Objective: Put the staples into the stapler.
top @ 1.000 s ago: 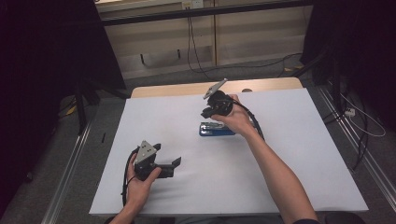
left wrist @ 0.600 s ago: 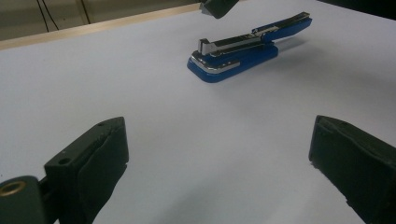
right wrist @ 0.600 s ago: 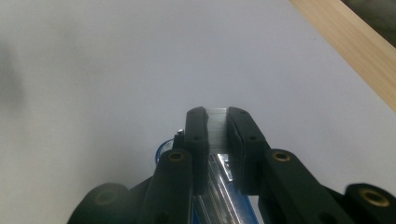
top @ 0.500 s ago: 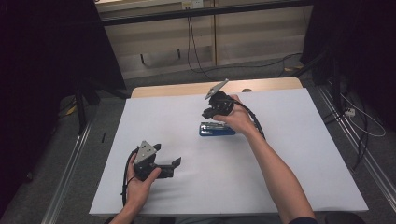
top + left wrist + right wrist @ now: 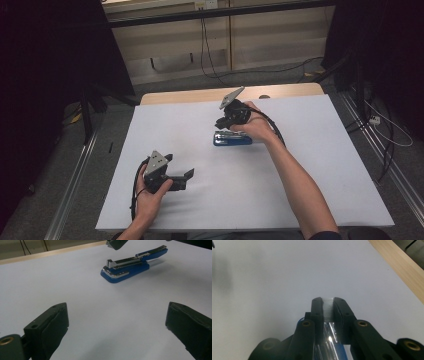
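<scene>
Now the right gripper [image 5: 231,119] hangs over the far end of the white sheet [image 5: 310,165], its jaws pinched narrow on a strip of staples [image 5: 328,311] just above the open blue stapler [image 5: 232,138]. Nearer and to the left, the left gripper [image 5: 186,176] gapes wide, holding nothing.

- No text, label, brand, number or sign can be read in any view.
- The stapler [image 5: 232,138] at the middle of the desk [image 5: 320,165] shows plain blue and bare metal, with no lettering that can be made out.
- The grippers' jaws and plates carry no readable marks.
</scene>
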